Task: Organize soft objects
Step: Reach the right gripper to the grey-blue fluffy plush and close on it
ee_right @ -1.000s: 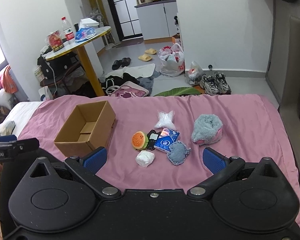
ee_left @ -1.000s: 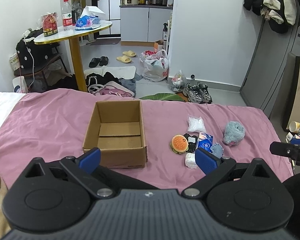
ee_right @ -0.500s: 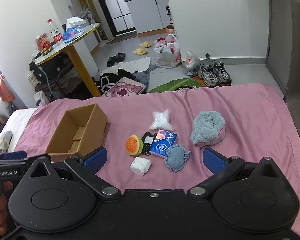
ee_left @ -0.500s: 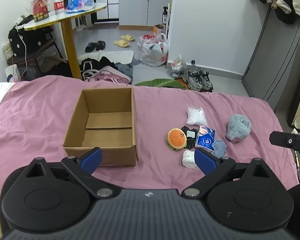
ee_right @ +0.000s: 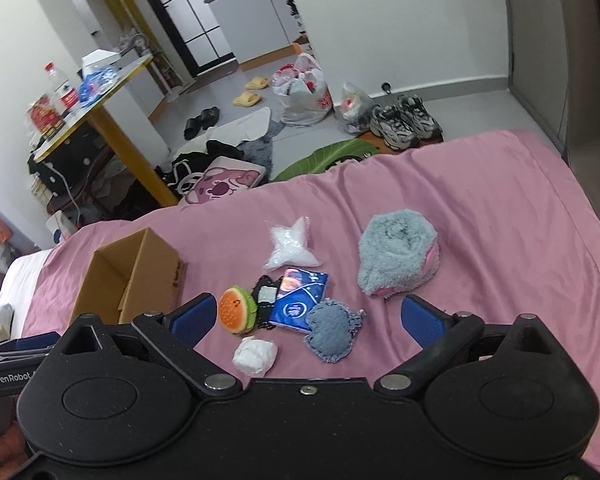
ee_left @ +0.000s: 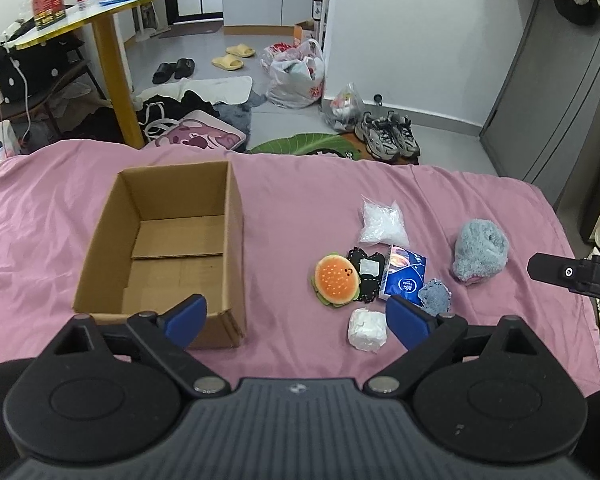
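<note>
An empty cardboard box [ee_left: 168, 248] [ee_right: 132, 280] stands open on the pink bedsheet [ee_left: 300, 184]. To its right lie a burger plush [ee_left: 337, 280] [ee_right: 236, 309], a black patch [ee_left: 367, 276], a blue tissue pack [ee_left: 404, 276] [ee_right: 298, 298], a denim heart [ee_right: 334, 334], a white wad [ee_left: 367, 330] [ee_right: 255, 356], a clear white bag [ee_left: 382, 220] [ee_right: 290, 244] and a fluffy blue-grey bundle [ee_left: 480, 250] [ee_right: 396, 256]. My left gripper [ee_left: 296, 318] hovers open above the box's near right corner. My right gripper [ee_right: 306, 320] is open over the small pile.
Beyond the bed's far edge the floor holds shoes [ee_left: 388, 136], plastic bags [ee_left: 296, 76], slippers [ee_left: 232, 56] and clothes. A yellow-legged round table [ee_left: 112, 80] stands at the back left. The other gripper's tip [ee_left: 568, 274] shows at the right edge.
Both grippers have moved forward and tilted down, so the box and the pile look larger and nearer. Both stay open and nothing on the bed has moved.
</note>
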`<state>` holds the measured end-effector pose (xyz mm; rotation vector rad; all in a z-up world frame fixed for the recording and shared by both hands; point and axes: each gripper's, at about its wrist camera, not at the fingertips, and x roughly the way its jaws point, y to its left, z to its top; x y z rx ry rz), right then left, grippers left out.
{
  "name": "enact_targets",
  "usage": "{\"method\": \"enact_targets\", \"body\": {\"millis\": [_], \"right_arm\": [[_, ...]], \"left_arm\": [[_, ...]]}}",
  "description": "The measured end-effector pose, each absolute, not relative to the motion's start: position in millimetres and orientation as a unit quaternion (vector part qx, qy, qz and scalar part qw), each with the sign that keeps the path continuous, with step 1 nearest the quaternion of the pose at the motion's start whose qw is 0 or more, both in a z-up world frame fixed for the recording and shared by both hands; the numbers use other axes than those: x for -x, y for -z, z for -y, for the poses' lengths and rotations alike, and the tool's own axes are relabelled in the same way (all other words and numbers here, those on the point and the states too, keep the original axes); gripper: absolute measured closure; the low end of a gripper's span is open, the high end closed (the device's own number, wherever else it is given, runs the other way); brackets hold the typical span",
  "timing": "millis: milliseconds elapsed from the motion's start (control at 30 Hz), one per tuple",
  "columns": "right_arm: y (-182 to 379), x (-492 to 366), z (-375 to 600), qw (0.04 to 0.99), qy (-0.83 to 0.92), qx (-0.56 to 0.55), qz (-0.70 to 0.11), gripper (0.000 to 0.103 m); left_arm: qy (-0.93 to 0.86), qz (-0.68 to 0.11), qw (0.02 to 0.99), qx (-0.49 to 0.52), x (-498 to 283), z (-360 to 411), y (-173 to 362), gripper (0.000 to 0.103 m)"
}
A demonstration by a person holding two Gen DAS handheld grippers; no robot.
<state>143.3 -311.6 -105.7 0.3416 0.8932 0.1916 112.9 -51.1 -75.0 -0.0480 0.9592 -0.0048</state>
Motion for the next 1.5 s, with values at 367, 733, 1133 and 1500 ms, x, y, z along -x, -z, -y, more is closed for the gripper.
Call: {"method": "enact_targets", "body": {"millis": [367, 733, 1133, 1500], "right_arm": [[127, -160, 328, 0.874, -0.087, -0.193, -0.438, 0.010], [142, -173, 360, 0.874, -0.047, -0.255, -0.411, 0.029], [184, -202, 391, 0.846, -0.009, -0.317, -0.430, 0.059], [210, -223, 399, 0.830, -0.018, -0.343, -0.440, 0.065]], "left_arm": [[0.020, -0.482, 0.876, 0.013, -146, 81, 95, 0.013], [0.043, -0.498, 0.866, 0.012, -181, 118, 114, 0.029], [0.096, -0.512, 0.854, 0.016, -228, 173, 138, 0.048], [0.137, -0.524, 0.839, 0.057, -262, 200, 165, 0.055]]}}
